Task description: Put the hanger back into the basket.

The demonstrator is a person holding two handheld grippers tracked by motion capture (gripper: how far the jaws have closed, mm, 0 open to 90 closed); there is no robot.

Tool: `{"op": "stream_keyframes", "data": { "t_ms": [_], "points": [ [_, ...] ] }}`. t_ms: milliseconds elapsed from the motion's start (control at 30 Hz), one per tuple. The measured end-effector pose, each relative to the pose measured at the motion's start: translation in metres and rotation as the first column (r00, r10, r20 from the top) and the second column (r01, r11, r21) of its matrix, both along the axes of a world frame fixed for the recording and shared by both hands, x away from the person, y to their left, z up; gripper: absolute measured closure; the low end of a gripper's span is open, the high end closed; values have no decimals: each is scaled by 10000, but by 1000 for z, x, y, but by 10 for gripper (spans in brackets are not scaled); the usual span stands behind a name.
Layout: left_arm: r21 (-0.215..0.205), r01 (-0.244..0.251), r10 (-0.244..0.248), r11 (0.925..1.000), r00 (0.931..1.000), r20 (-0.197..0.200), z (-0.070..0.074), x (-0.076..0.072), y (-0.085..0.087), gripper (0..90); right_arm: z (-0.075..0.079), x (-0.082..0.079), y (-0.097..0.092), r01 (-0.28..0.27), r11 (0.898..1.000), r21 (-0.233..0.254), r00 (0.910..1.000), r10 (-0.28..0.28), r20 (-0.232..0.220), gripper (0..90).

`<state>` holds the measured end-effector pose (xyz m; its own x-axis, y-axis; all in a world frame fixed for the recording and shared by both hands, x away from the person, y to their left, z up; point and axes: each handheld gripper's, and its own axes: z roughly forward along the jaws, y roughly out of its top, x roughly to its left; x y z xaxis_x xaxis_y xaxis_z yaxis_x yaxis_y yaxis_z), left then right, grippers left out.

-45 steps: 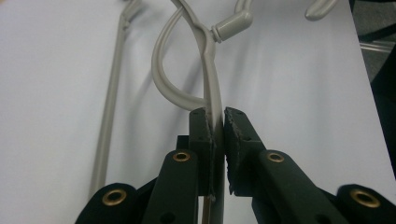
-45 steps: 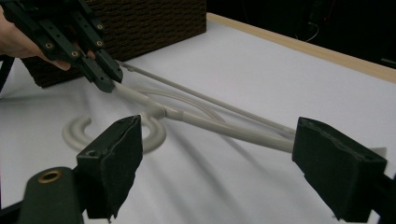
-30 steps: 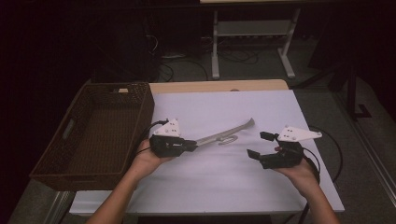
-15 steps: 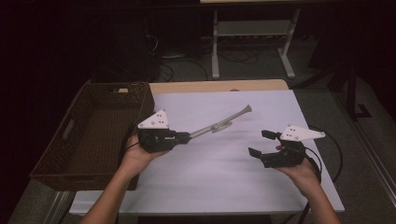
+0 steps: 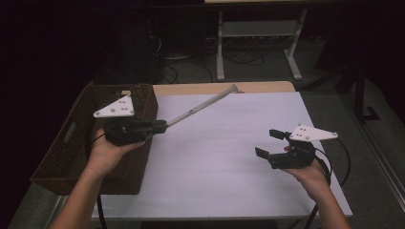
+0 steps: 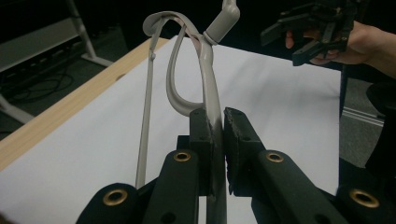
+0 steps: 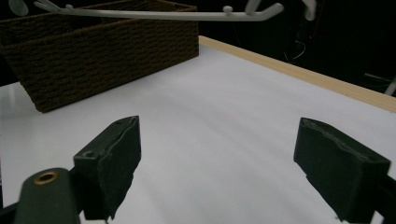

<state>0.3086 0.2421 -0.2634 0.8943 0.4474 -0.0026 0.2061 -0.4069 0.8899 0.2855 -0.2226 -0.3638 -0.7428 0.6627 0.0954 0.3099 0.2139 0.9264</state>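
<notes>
Left tongs (image 5: pixel 160 126): clamped tight on one end of a grey plastic clothes hanger (image 5: pixel 200 107); held above the right edge of the basket (image 5: pixel 71 138).
Hanger: off the table (image 5: pixel 224 157), raised in the air, slanting up and away from the left tongs toward the table's far edge; its hook end is the far tip. In the left gripper view the hanger (image 6: pixel 187 79) runs straight out from between the pressed pads.
Right tongs (image 5: pixel 270 143): jaws wide apart, nothing between them; held low over the white sheet at the table's right side, well apart from the hanger.
Basket: dark brown wicker, at the table's left edge.
Right gripper view: hanger (image 7: pixel 159 14) crosses the top, above the basket (image 7: pixel 102 51).
</notes>
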Motion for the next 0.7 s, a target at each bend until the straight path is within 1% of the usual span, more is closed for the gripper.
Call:
{"op": "stream_keyframes", "data": {
  "t_ms": [133,200,233,300,333,533,633,700],
  "points": [
    [-75,-403,404,9992,9992,41,6,-3,22,829,5,0,2,-3,9999,120,10000,3,59,122],
    [-62,-642,642,9979,9979,88,8,-4,32,829,9,-1,4,-44,9998,215,10000,43,75,113],
    [-51,-736,737,9973,9972,124,9,-4,38,829,11,-1,5,-65,9997,230,9999,61,152,112],
    [-163,-943,945,9954,9955,105,10,-5,49,829,14,-1,7,-99,9997,239,9998,95,179,109],
    [-147,-1043,1045,9944,9944,123,11,-6,54,829,15,-1,7,-98,9997,211,9998,94,196,109],
    [-16,-1687,1687,9857,9854,239,14,-9,86,828,15,-1,10,-3,10000,92,9999,2,145,110],
    [-74,-2103,2104,9776,9773,238,14,-11,104,828,14,0,9,43,10000,64,9998,-44,207,111],
    [-134,-2315,2318,9727,9726,199,13,-10,118,828,14,1,9,94,9999,59,9998,-95,149,111]
  ]
}}
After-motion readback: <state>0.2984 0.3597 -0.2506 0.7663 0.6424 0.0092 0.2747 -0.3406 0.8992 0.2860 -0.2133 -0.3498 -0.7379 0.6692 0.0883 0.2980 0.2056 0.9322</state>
